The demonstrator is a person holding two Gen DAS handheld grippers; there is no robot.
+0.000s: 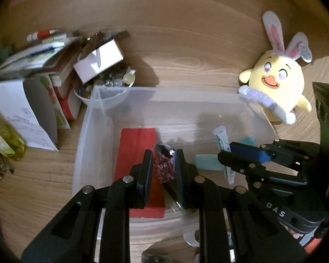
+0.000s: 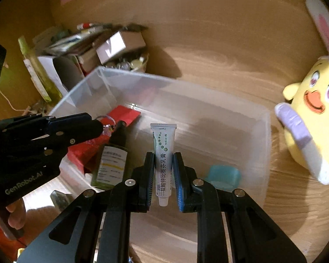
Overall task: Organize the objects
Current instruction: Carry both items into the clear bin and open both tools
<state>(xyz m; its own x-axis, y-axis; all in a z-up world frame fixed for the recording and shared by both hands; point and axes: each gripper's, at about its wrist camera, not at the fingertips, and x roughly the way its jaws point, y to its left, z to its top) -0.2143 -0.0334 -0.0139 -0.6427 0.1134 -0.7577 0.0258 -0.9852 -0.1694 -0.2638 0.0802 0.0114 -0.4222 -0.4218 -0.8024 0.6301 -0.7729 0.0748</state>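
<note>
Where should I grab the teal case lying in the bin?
Grip the teal case across its two long flat sides, coming straight down from above. It lies flat on the floor of the clear bin, and the near wall blocks a side approach. Both grippers are occupied now.

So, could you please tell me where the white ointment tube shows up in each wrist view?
Left wrist view: the white ointment tube is right of centre, held by the right claw over the clear plastic bin.
Right wrist view: it stands dead centre, clamped between the fingers.
Shared landmark: the yellow bunny-eared plush, outside the bin on the right in both views.
</note>
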